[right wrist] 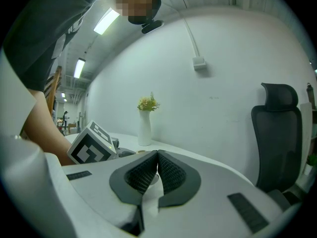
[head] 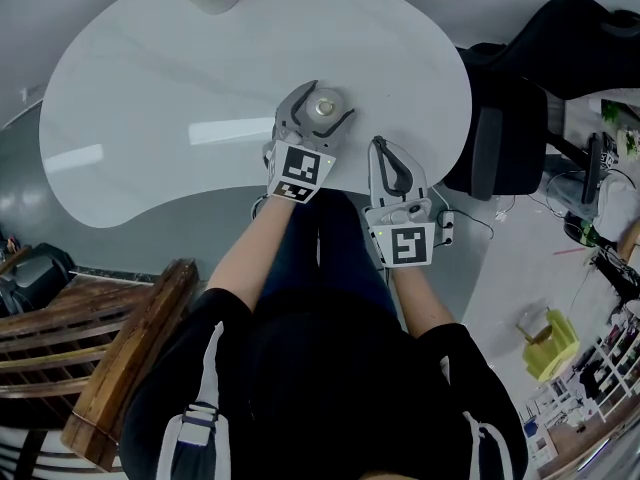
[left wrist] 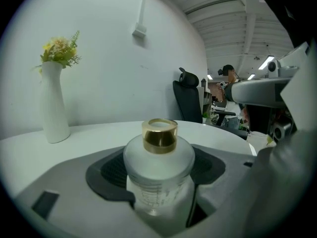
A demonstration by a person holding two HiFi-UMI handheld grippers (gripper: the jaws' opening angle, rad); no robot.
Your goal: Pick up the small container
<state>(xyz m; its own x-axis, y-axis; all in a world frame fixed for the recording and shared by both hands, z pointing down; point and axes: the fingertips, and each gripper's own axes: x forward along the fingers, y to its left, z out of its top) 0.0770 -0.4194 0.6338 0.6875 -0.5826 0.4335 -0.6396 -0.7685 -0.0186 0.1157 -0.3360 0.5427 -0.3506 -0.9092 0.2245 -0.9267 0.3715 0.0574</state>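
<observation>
Closing around the small container (left wrist: 158, 157), my left gripper (head: 327, 101) has one jaw on each side of its frosted body, and the pads look pressed to the glass with no gap that I can see. The bottle stands upright, its gold cap (left wrist: 160, 135) pointing straight up, so its long axis crosses the line of my jaws at a right angle, and it sits deep in the grip, close to the jaw roots, not out at the tips. It is near my edge of the white table (head: 150, 118), well apart from the vase (left wrist: 53, 103) at the far side. Whether its base is touching the tabletop I cannot tell (the jaws hide it). My right gripper (right wrist: 157, 157) is empty, its jaws shut together, and it hangs just beside the left one by the table edge. I judge that the left alone should do the lifting, straight up along the bottle's axis.
</observation>
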